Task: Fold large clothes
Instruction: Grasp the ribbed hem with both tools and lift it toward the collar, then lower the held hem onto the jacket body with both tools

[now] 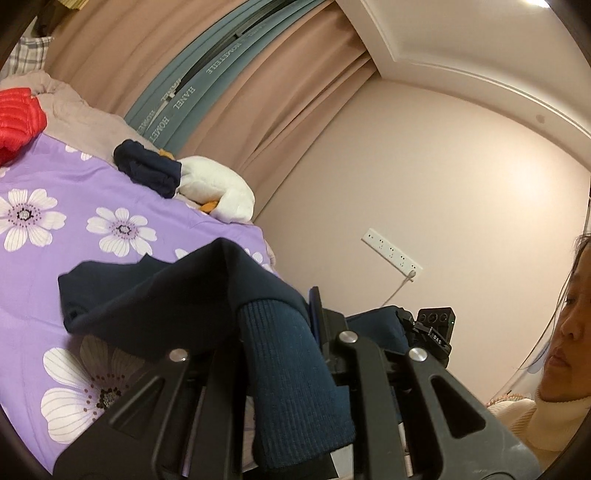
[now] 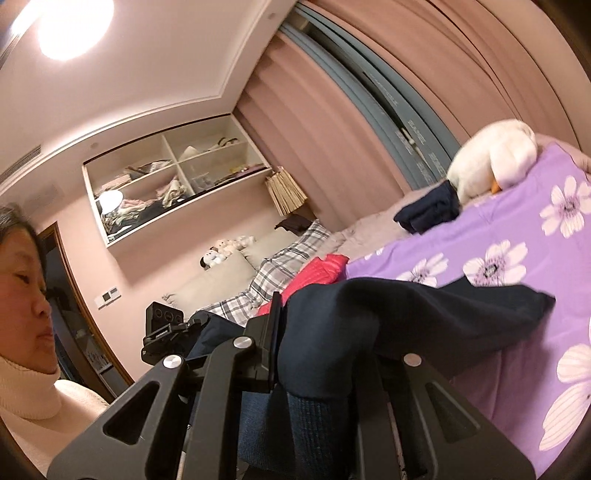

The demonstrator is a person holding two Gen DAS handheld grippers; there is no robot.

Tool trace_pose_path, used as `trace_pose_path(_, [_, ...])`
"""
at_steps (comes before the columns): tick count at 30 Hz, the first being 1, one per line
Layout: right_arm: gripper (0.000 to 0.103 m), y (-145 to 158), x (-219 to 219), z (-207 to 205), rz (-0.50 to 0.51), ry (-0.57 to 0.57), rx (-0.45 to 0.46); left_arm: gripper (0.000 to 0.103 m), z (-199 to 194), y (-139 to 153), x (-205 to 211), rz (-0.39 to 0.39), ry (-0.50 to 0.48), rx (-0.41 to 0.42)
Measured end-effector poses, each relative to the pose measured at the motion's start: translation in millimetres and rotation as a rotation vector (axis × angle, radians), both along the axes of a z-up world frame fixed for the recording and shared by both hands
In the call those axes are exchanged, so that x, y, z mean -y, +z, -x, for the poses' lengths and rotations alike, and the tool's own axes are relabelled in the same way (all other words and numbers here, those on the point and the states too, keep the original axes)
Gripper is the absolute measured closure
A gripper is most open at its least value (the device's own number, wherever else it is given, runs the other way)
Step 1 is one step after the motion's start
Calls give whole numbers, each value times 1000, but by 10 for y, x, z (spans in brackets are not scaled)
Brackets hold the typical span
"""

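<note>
risk: left gripper (image 1: 291,317) and right gripper (image 2: 295,332) clamp navy sweater (image 1: 155,295) hem; we expect slack cloth to bunch.

Pink walls (image 1: 424,177), pink curtains (image 2: 332,122), lit ceiling lamp (image 2: 70,26), open wall shelves (image 2: 166,177), floral bedspread (image 1: 55,229)

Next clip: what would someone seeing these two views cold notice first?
A navy garment fills the middle of both views, lifted off the purple flowered bedspread, with each hand-held gripper, left and right, shut on it near a ribbed cuff. Behind it lie a white plush duck, a folded dark garment and a red jacket.
</note>
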State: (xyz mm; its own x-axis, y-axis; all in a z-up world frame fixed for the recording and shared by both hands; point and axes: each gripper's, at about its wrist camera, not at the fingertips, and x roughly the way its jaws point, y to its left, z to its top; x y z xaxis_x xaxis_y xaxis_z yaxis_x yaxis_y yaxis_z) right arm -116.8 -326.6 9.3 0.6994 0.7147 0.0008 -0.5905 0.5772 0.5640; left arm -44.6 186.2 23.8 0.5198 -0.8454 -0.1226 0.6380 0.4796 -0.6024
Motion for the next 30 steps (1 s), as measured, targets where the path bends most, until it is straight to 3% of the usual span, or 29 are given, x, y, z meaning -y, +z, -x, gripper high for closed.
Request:
trace_pose_path(4, [90, -29, 29, -145, -3, -41, -22, 91, -132, -57, -33, -7, 47, -22])
trace_pose_path(12, [90, -345, 166, -828, -19, -161, -175, 91, -693, -314, -62, -50, 152, -134])
trace_pose_path(22, [90, -622, 277, -1383, 13, -262, -232, 91, -1274, -579, -62, -83, 242, -205])
trace_pose_path(26, [90, -791, 225, -1540, 86, -289, -264, 91, -1431, -724, -1, -131, 262, -219])
trace_pose_path(30, [90, -968, 261, -1709, 88, -301, -307, 90, -1662, -885, 42, -183, 281, -252])
